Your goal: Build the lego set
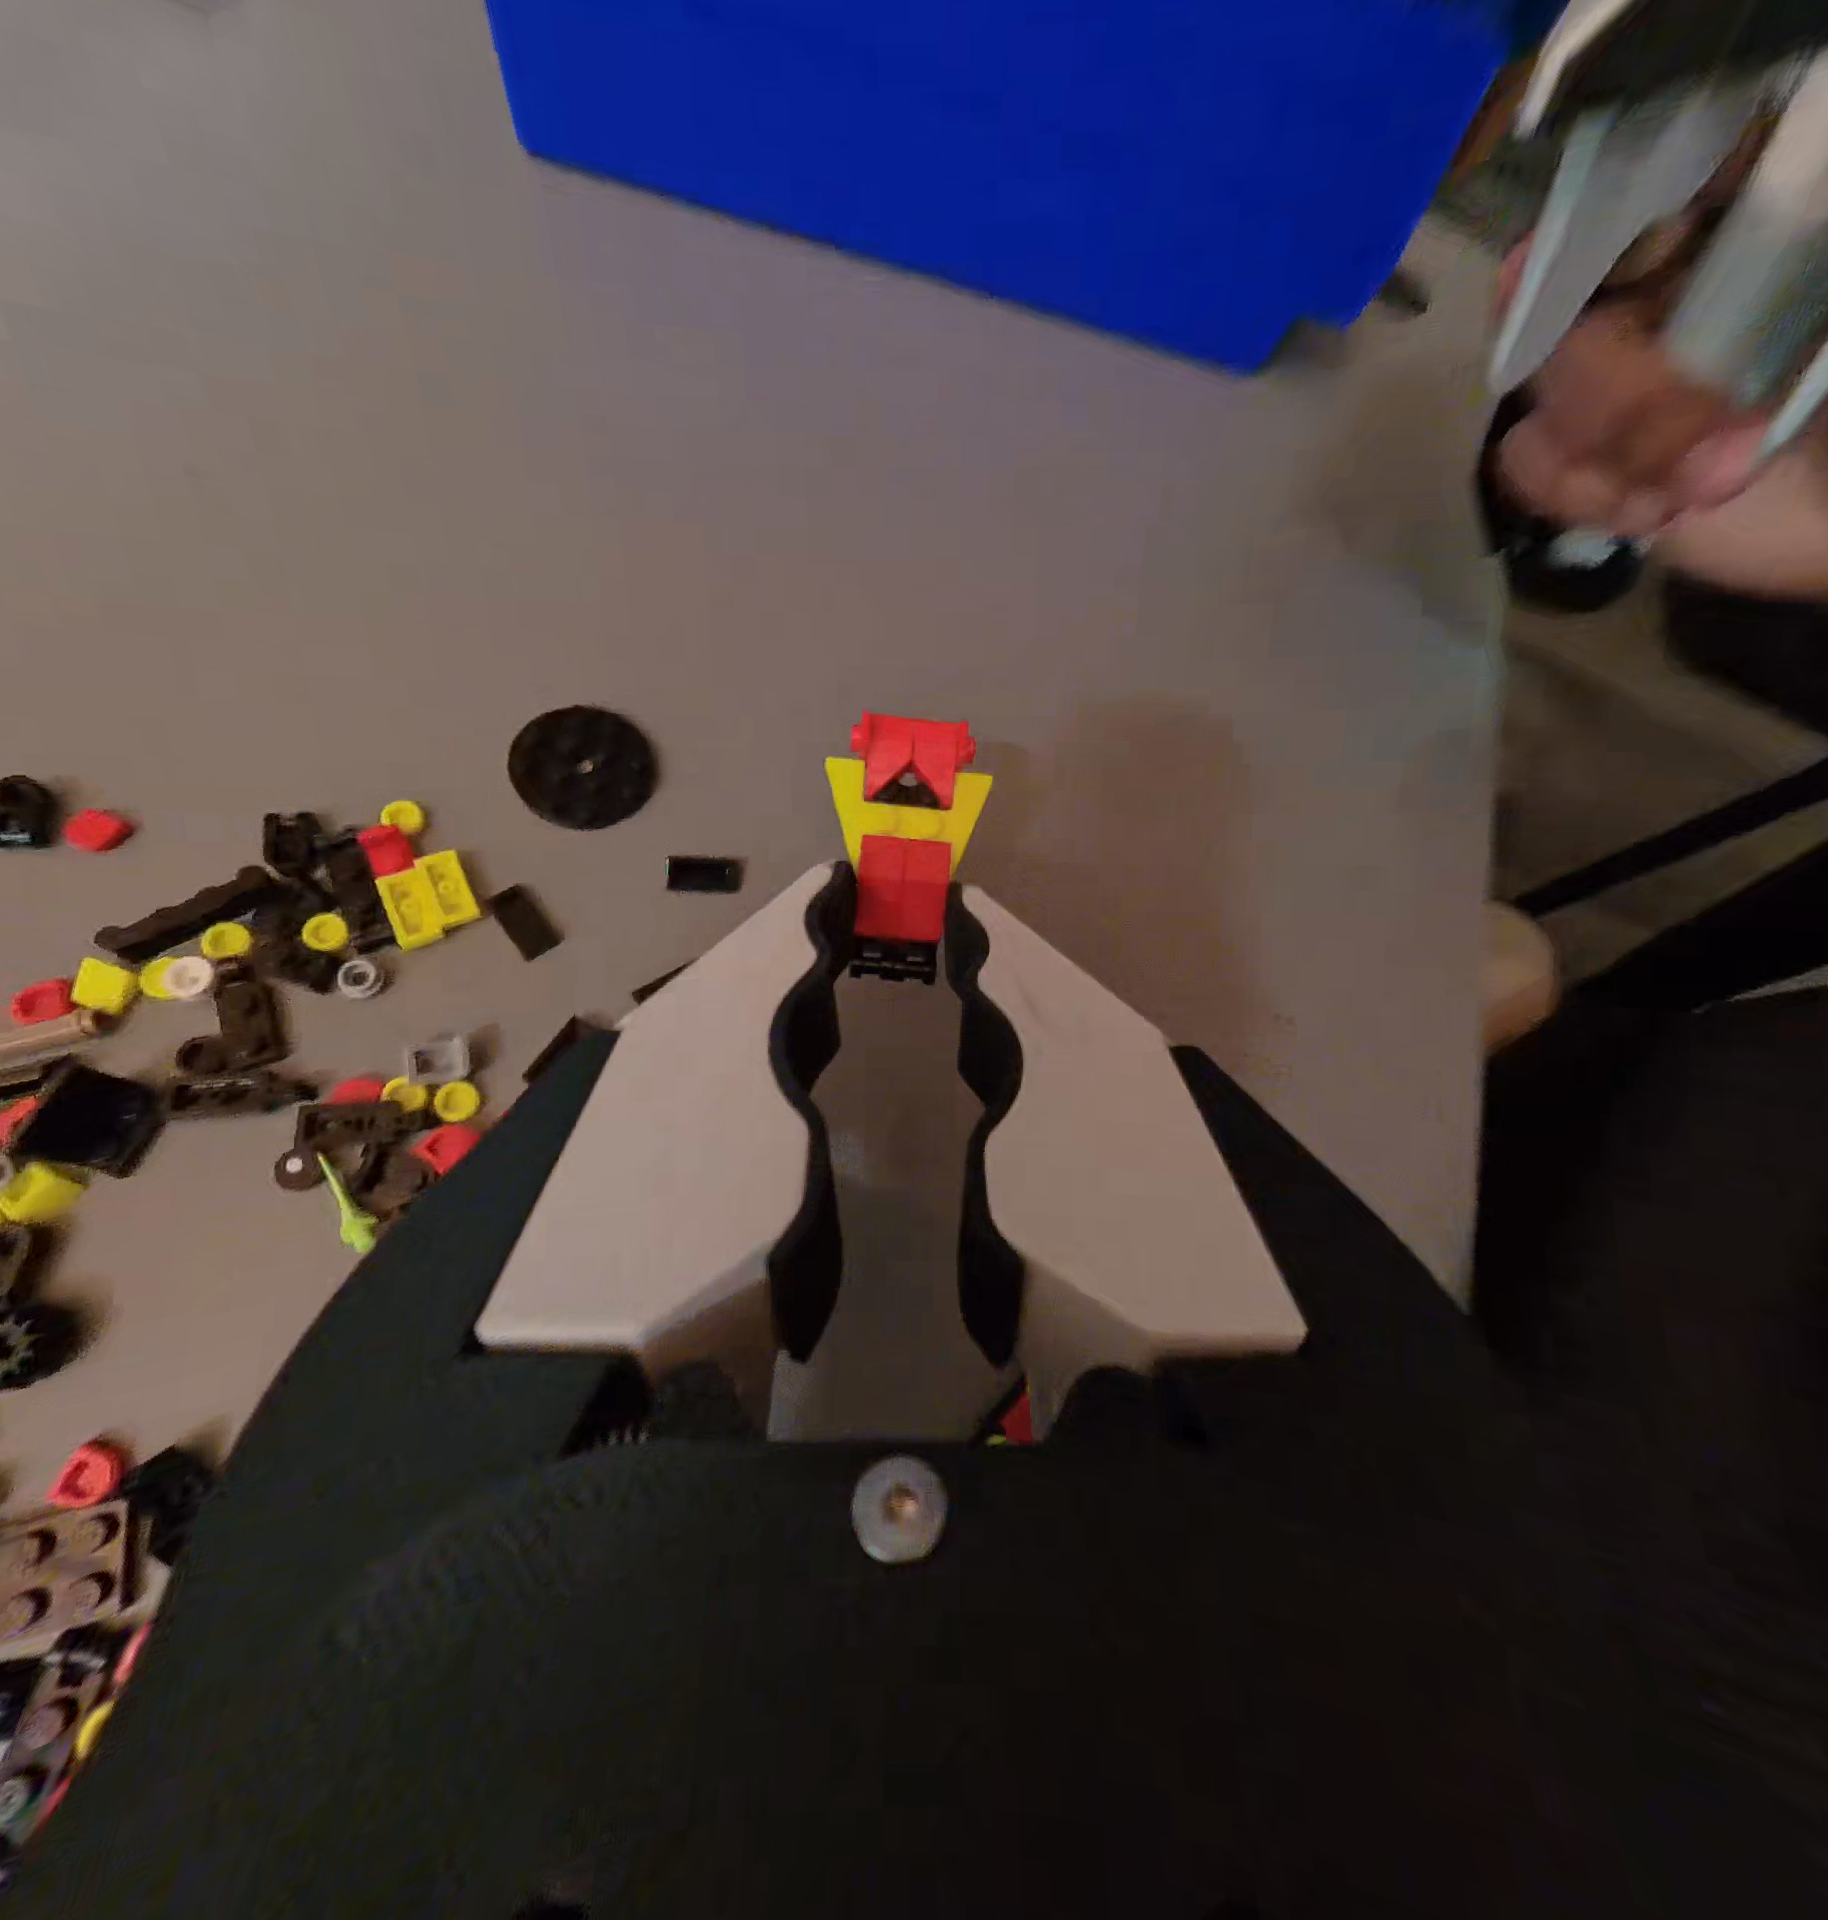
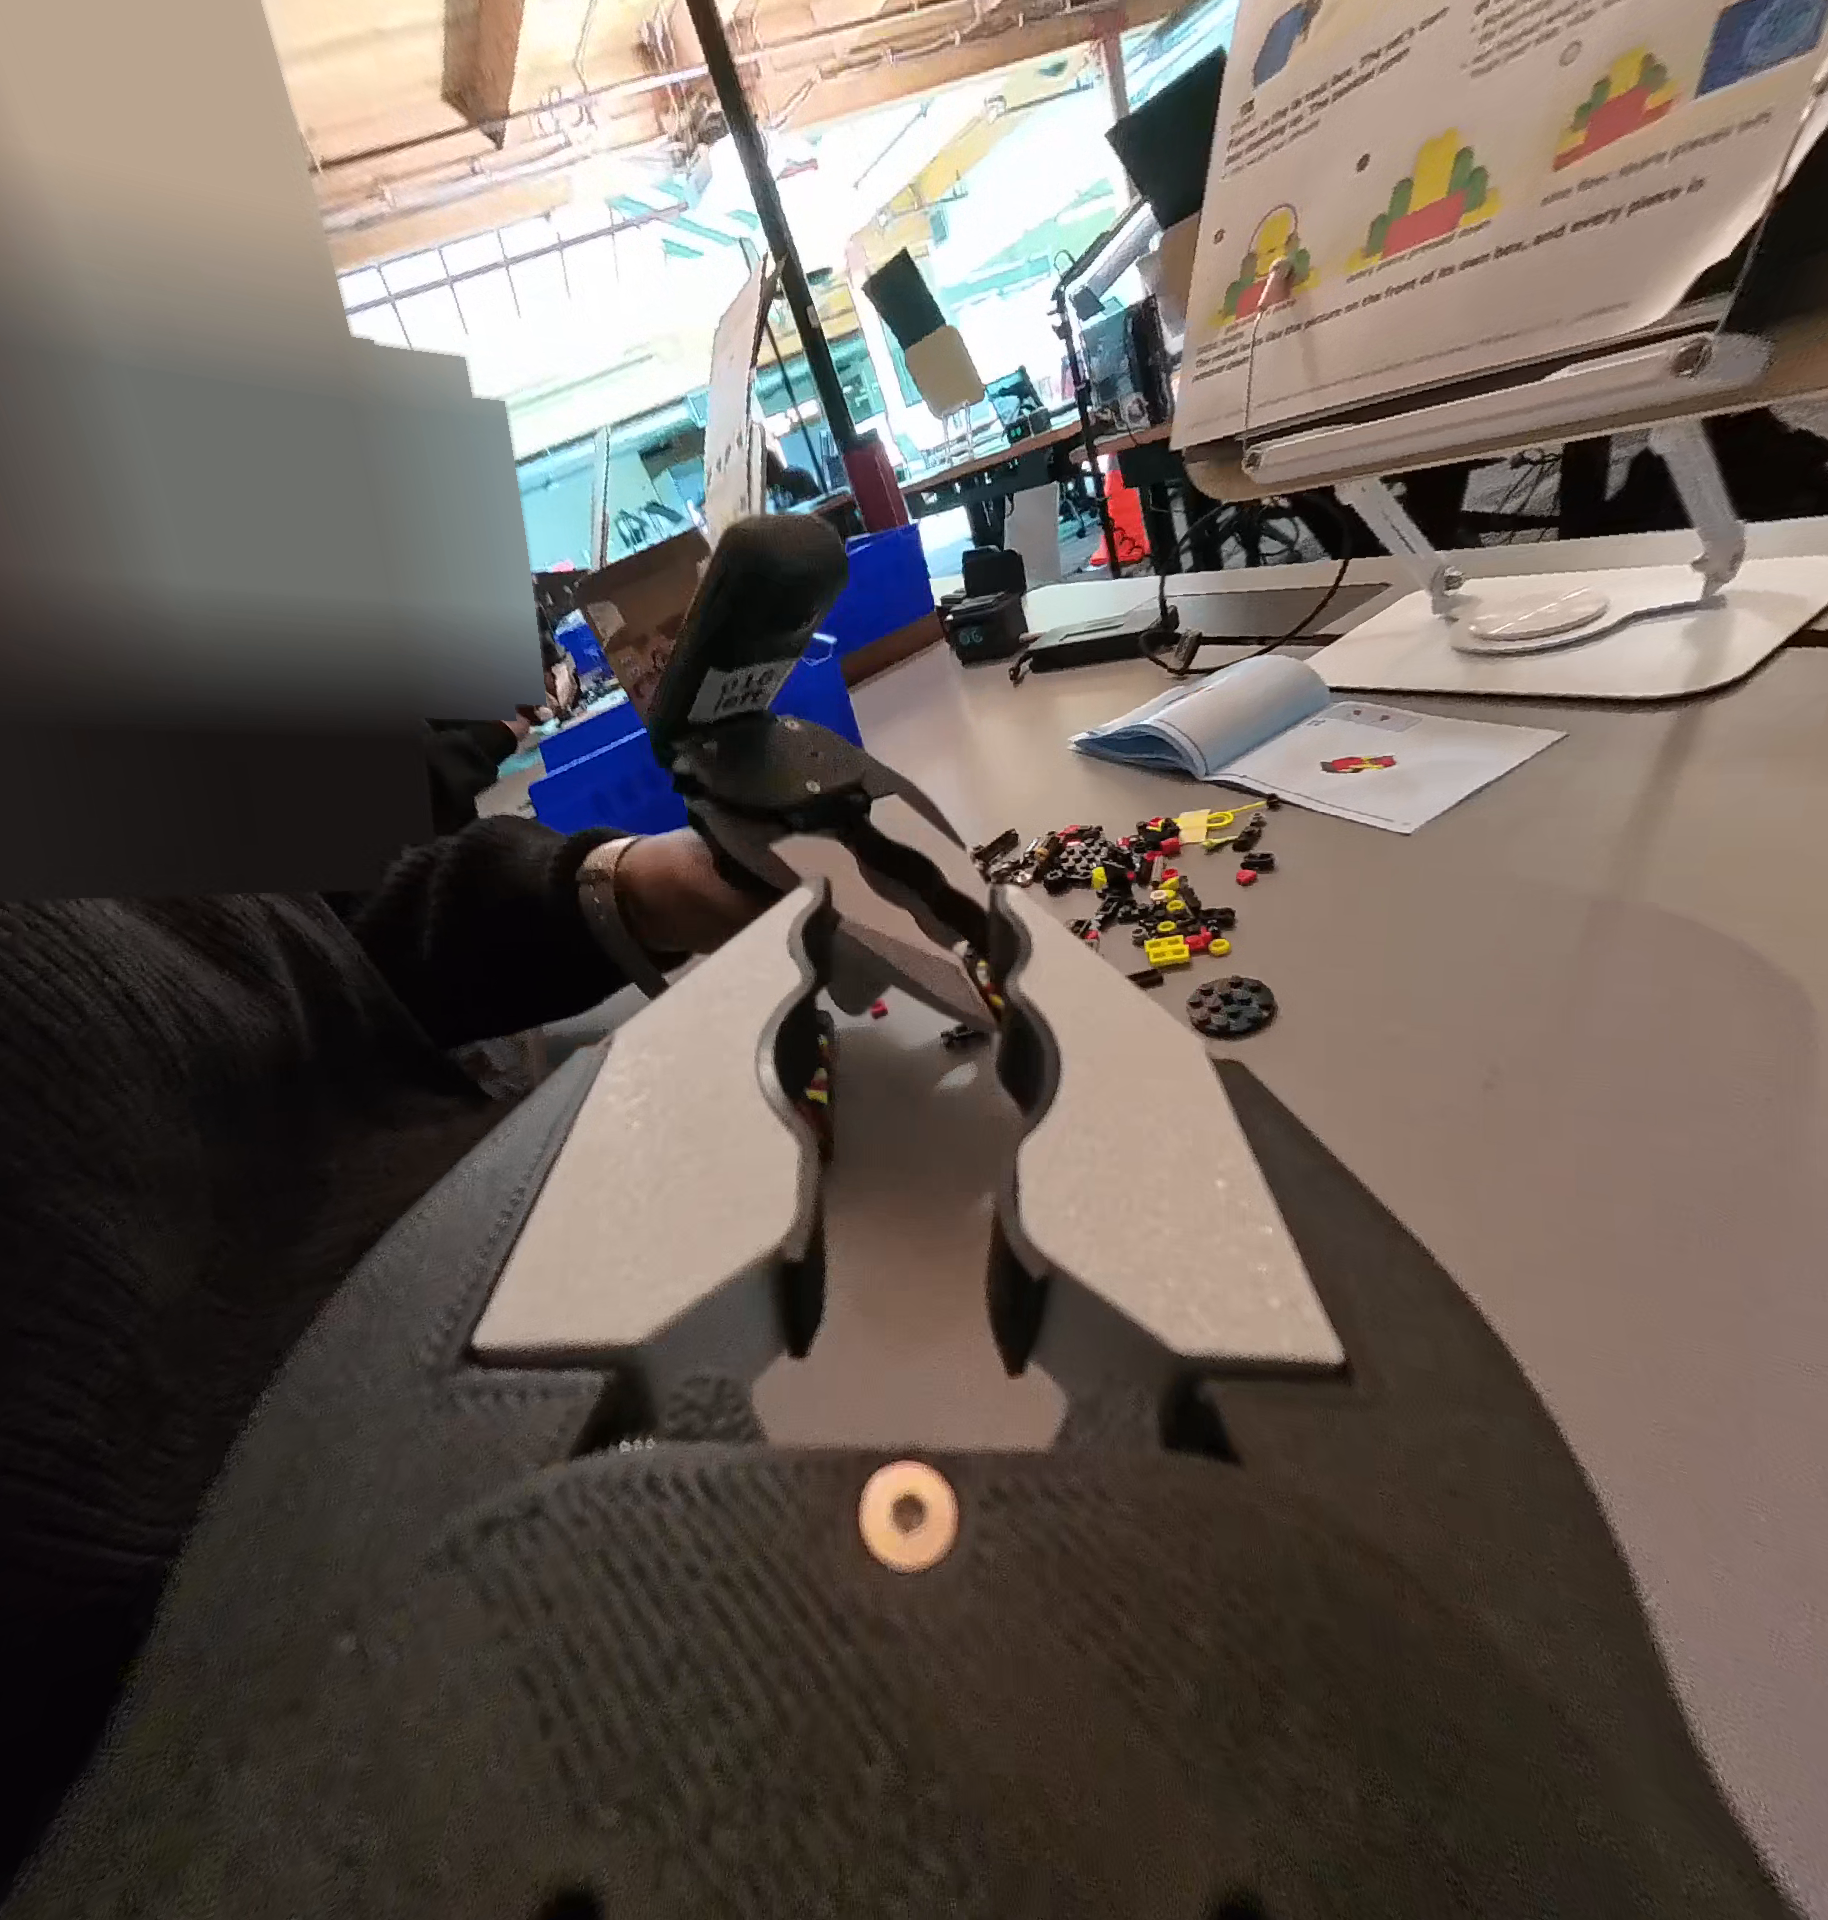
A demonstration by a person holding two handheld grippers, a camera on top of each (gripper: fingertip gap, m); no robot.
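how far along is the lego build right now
Done: a small red and yellow assembly on a black base is already joined. In hand: the left tongs are shut on it above the table; the right tongs are open and empty. Left: most of it, judging by the pile of loose pieces, the black round plate and the open instruction booklet.

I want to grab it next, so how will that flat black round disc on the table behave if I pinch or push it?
The black round disc lies flat, so it probably slides rather than rolls. It looks thin and low, so likely awkward to pinch from above.
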